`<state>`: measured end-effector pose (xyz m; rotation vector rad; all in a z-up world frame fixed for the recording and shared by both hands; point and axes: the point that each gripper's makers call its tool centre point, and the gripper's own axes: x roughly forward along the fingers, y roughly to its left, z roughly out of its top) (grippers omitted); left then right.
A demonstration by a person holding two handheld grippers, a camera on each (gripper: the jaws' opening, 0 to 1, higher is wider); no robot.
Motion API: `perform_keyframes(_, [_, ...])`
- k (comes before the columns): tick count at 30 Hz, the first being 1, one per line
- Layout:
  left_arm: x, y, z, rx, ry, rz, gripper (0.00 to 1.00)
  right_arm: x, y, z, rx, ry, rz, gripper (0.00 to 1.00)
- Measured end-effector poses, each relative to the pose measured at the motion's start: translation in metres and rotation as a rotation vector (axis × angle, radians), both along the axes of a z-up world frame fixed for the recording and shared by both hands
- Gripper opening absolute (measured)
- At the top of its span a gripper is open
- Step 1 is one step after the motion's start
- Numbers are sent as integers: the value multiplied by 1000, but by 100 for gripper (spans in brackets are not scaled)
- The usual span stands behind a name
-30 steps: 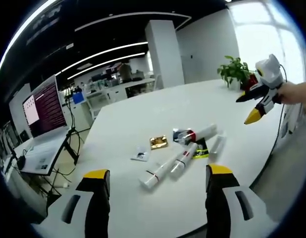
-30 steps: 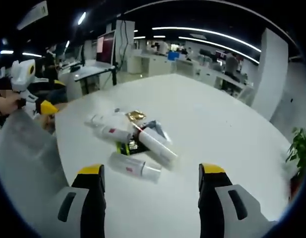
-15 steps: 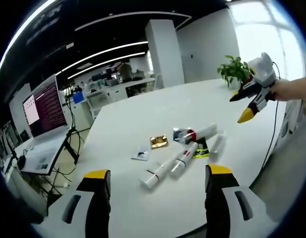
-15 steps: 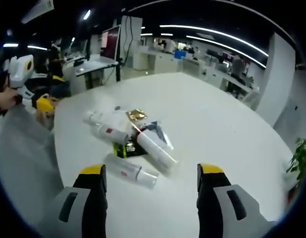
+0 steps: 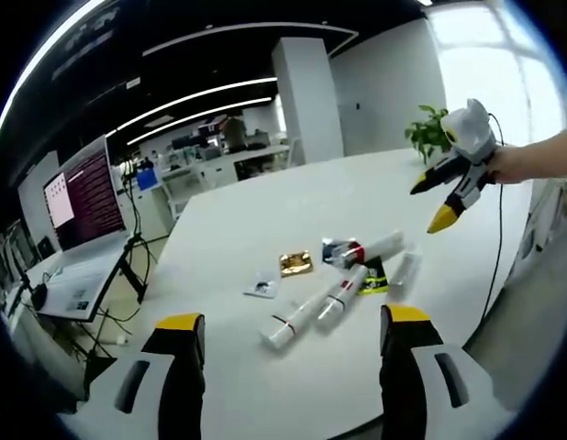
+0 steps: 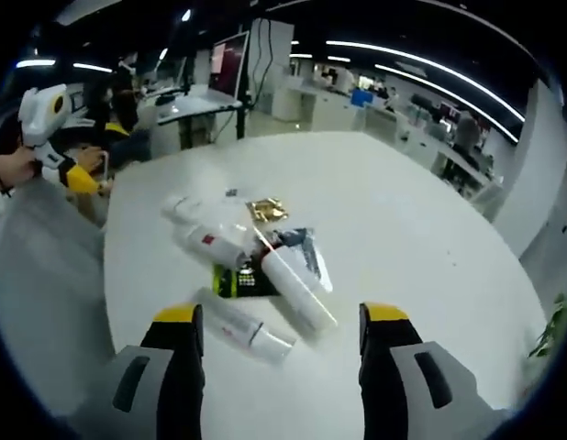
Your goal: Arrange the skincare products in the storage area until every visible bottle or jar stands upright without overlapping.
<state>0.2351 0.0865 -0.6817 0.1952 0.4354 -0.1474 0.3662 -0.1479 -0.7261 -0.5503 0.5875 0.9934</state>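
Several white skincare tubes lie flat in a loose pile on the round white table [image 5: 256,206]: one tube [image 5: 293,323] nearest me, a second tube [image 5: 341,295] beside it, a red-banded tube [image 5: 375,246] behind. A gold sachet [image 5: 294,263] and a black packet [image 5: 372,275] lie among them. My left gripper [image 5: 294,318] hovers open short of the pile, holding nothing. In the right gripper view the same pile shows a large tube [image 6: 297,289], a small tube [image 6: 247,325] and the gold sachet [image 6: 267,209]. My right gripper [image 6: 282,314] is open above them, apart from them.
The right gripper [image 5: 449,179] hangs in a hand over the table's far right side. The left gripper [image 6: 54,137] shows at the table's edge. A monitor [image 5: 77,197] on a stand, a potted plant [image 5: 430,133] and a pillar [image 5: 306,96] surround the table.
The right gripper has moved in over the table toward the pile, and its view now looks down on the tubes from closer. The products have not moved.
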Motion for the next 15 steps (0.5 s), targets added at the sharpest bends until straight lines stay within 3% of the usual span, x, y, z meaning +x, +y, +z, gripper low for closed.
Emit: perform_keyframes(15, [0, 1, 1, -6, -2, 11, 74, 20, 31, -29, -119, 24, 162, 58])
